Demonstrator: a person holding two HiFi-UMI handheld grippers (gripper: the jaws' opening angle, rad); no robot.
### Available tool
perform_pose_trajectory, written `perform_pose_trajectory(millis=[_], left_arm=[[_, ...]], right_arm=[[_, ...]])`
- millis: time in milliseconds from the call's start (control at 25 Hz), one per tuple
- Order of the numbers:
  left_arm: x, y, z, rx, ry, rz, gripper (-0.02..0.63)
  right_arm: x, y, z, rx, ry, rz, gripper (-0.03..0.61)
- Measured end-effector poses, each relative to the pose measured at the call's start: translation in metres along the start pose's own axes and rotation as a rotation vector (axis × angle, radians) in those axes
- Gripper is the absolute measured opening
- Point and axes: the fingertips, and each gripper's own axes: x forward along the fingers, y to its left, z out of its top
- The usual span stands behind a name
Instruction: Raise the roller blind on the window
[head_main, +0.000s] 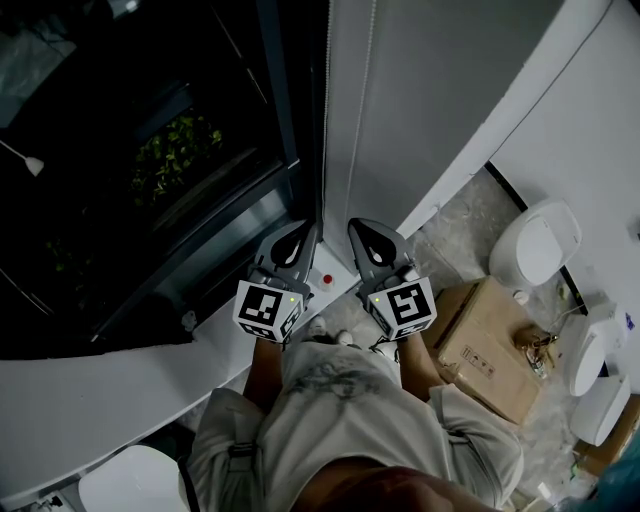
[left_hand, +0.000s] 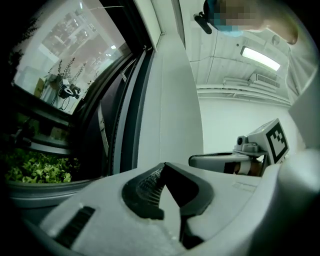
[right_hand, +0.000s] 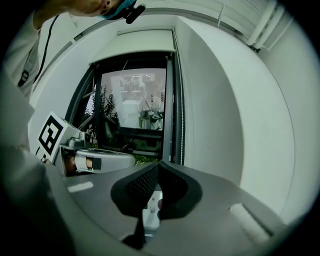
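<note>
I stand in a plain office-type or commercial interior, not a furnished home. Indicators: a tall dark-framed window (head_main: 150, 150) above a deep white sill (head_main: 100, 400); smooth, bare white walls (right_hand: 225, 110); a long strip light (left_hand: 260, 58) mounted on a white ceiling; a speckled stone floor (head_main: 455, 225); a cardboard box (head_main: 490, 350) standing on that floor; white moulded shapes that look like seats (head_main: 535, 245) beside the wall. Greenery (left_hand: 35, 167) grows outside the glass.

grippers: 2 (left gripper (head_main: 300, 230), right gripper (head_main: 366, 228))
window (head_main: 150, 150): 1
roller blind (right_hand: 140, 44): 1
bead chain (right_hand: 181, 105): 1
cardboard box (head_main: 490, 350): 1
</note>
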Motion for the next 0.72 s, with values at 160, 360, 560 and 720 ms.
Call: perform_pose_trajectory(millis=[160, 360, 560, 720], left_arm=[[-0.0018, -0.0022, 0.0010, 0.003, -0.001, -0.002, 0.006], [-0.0024, -0.0022, 0.0004, 0.004, 0.001, -0.001, 0.006], [-0.0012, -0.0008, 0.0009, 0.002, 0.000, 0.003, 0.006], [-0.0003, 0.0011, 0.0002, -0.001, -0.001, 0.003, 0.006]], right_arm=[[-0.0017, 0.0012, -0.0033, -0.001, 0.006, -0.002, 0.008], [-0.0005, 0.0022, 0.0002, -0.007, -0.011, 0.001, 0.008], [0.0013, 0.0022, 0.0013, -0.003, -0.030, 0.009, 0.006], [0.0031, 0.0008, 0.0002, -0.010, -0.015, 0.003, 0.008]])
